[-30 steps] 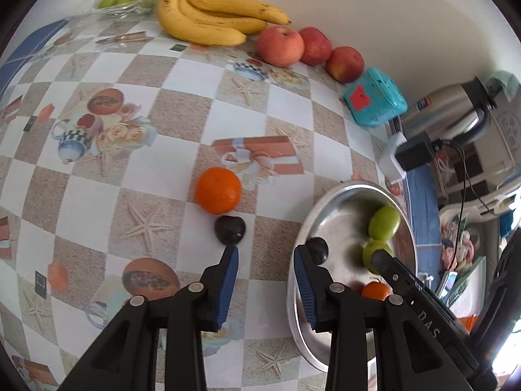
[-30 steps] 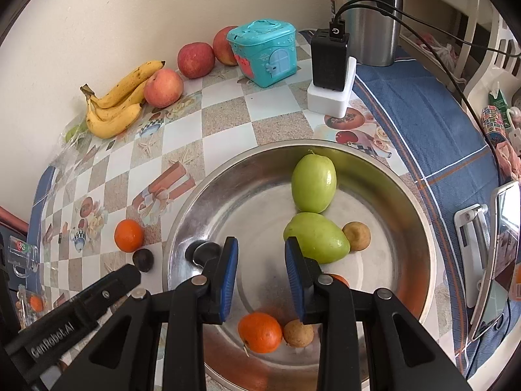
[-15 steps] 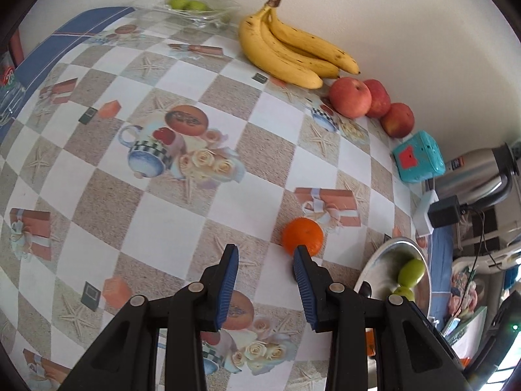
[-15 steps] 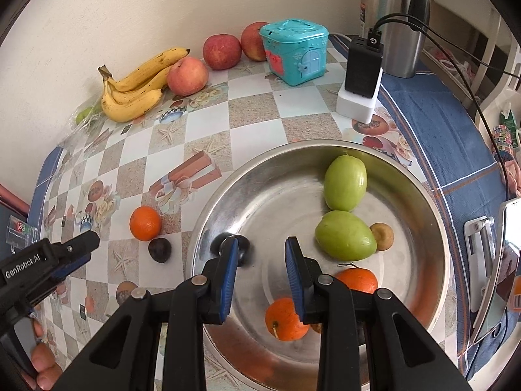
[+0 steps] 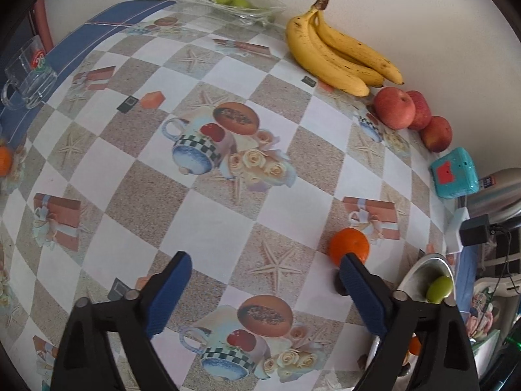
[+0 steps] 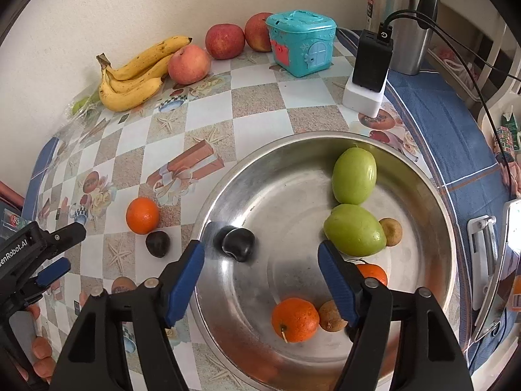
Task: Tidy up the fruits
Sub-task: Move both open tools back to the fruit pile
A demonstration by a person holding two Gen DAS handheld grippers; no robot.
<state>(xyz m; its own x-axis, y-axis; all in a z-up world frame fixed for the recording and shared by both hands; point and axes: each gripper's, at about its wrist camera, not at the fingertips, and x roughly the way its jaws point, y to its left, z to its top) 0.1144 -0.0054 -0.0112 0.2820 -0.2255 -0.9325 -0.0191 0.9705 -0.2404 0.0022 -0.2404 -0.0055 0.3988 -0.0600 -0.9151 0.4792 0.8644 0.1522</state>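
My right gripper [image 6: 260, 251] hovers over the steel bowl [image 6: 433, 195], its jaws opening with nothing between them. The bowl holds a dark plum [image 6: 237, 239], two green fruits [image 6: 354, 176], two oranges [image 6: 294, 319] and small brown fruits [image 6: 390, 231]. On the checked tablecloth left of the bowl lie an orange [image 6: 142, 215] and a second dark plum [image 6: 157, 243]. My left gripper [image 5: 265, 264] points down at bare cloth, jaws opening and empty. That orange [image 5: 349, 246] sits just behind its right fingertip, which half hides the plum [image 5: 338, 285].
Bananas [image 5: 338, 55] and three red apples [image 5: 394, 107] line the back wall beside a teal toy box [image 5: 454, 172]. A plastic tray of green fruits [image 5: 234, 3] and a glass mug [image 5: 27, 78] stand far left. A charger block [image 6: 368, 75] and a steel flask [image 6: 403, 16] are behind the bowl.
Both grippers have gone from shut to wide open. The left one swung left, away from the bowl and over the open cloth. The right one has shifted slightly over the bowl.
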